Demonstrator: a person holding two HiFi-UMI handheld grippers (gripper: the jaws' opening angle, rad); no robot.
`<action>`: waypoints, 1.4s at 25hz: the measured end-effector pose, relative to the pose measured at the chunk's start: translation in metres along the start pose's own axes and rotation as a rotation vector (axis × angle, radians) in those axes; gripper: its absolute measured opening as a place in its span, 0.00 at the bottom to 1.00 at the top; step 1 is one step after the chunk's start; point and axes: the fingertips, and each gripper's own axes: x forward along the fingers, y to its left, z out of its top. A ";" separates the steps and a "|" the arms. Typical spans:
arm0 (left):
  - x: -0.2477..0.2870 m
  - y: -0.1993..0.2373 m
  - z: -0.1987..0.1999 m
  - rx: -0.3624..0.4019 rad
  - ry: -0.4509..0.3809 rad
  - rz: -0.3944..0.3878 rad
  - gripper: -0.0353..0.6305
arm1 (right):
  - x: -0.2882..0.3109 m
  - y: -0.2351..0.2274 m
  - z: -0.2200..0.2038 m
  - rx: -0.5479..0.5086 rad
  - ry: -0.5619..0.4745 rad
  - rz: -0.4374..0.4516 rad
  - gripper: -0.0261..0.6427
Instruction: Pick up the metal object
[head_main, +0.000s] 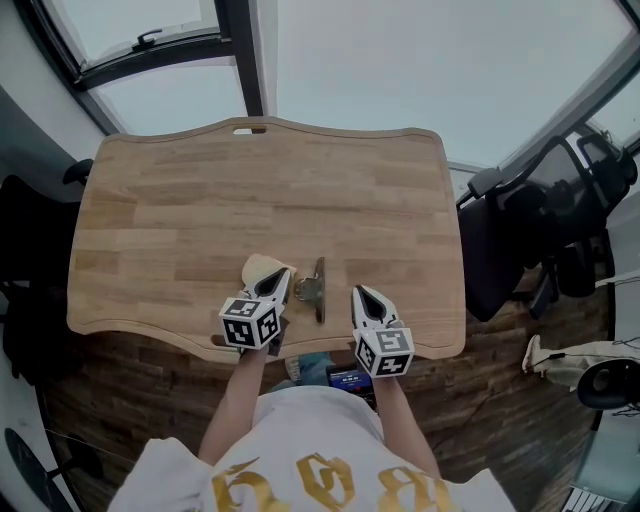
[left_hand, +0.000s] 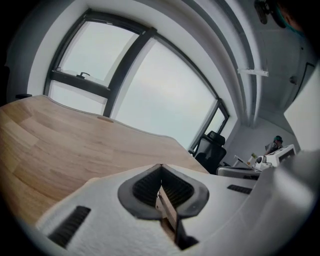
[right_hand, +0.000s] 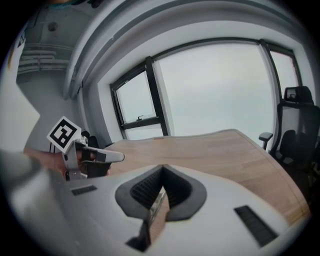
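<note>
Metal object (head_main: 314, 290): lies flat on wooden table (head_main: 250, 190), at 6 o'clock on the top, near the front edge. Not held.

Left gripper (head_main: 280, 278) just beside it at 9 o'clock, jaws closed together, nothing between them. A beige scrap (head_main: 256, 268) lies under its tip. Contact between tip and object: cannot tell.

Right gripper (head_main: 360, 293) at 3 o'clock, apart from the object, jaws also closed on nothing.

Table: light plank grain, wavy edge, slot (head_main: 250, 129) at 12 o'clock.

Room: large window (head_main: 400, 60) beyond 12 o'clock; black office chair (head_main: 520, 240) at 3 o'clock; dark plank floor (head_main: 130, 400) at 6 o'clock.
</note>
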 end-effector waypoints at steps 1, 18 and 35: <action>0.002 0.000 -0.003 0.006 0.016 -0.001 0.08 | 0.003 -0.002 -0.004 0.014 0.018 0.002 0.06; 0.022 0.012 -0.047 -0.096 0.142 -0.020 0.08 | 0.025 -0.001 -0.042 0.060 0.124 0.045 0.06; 0.045 0.013 -0.088 -0.282 0.261 -0.071 0.17 | 0.039 -0.011 -0.066 0.138 0.167 0.082 0.06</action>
